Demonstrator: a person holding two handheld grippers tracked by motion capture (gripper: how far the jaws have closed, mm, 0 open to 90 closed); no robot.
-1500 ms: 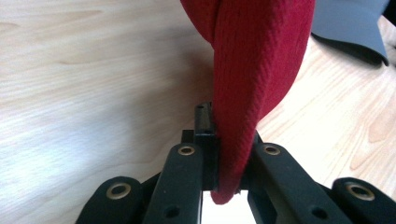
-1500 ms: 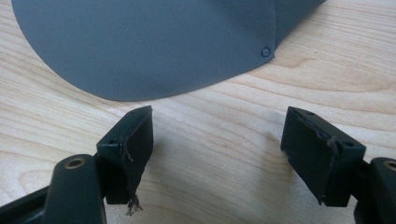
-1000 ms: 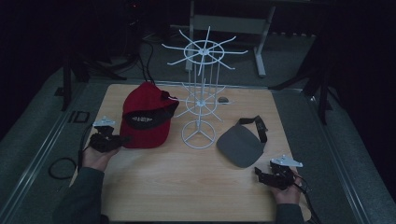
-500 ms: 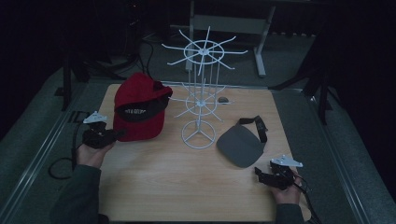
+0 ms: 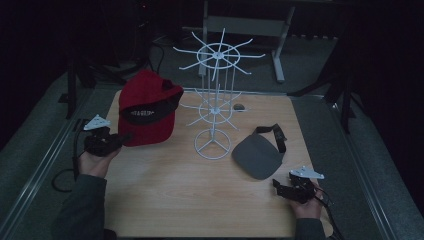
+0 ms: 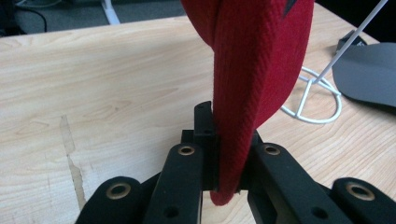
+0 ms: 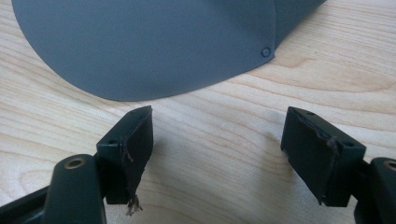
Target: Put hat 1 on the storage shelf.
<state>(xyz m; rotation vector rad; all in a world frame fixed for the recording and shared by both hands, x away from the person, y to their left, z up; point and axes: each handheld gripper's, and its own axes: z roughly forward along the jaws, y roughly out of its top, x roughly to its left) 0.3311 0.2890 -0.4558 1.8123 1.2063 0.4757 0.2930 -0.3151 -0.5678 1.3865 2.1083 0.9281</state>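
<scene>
My right gripper (image 5: pixel 286 187) is nearest me, resting on the light wooden table (image 5: pixel 165 200), jaws spread wide with nothing between them. In the right gripper view the pads (image 7: pixel 135 140) are black blocks with frayed edges, and bare wood grain shows in the gap.

Just beyond it, on my right of the white wire rack (image 5: pixel 216 97): one flat grey visor with a black strap (image 5: pixel 257 156). Smooth matte surface, rounded brim edge, one small rivet near its corner in the right gripper view. It lies flat on the wood, close to the rack's ring base but apart from it.

My left gripper (image 5: pixel 112 141) sits on my left of the rack, jaws pressed together on the brim of the red fabric cap (image 5: pixel 147 107). The left gripper view shows the brim (image 6: pixel 252 88) edge-on: red twill weave, thick folded rim pinched between the black pads. The cap is lifted and tilted, crown up, with a black band carrying small pale lettering I can't read. It hangs just beside the rack's lower arms; touching or not, cannot tell.

Count: one cap, one visor, one rack, two grippers.

The rack has thin white wire, a ring base, a centre post and two tiers of radiating arms. A small dark object (image 5: pixel 240 106) lies on the table behind it, too small to identify.
</scene>
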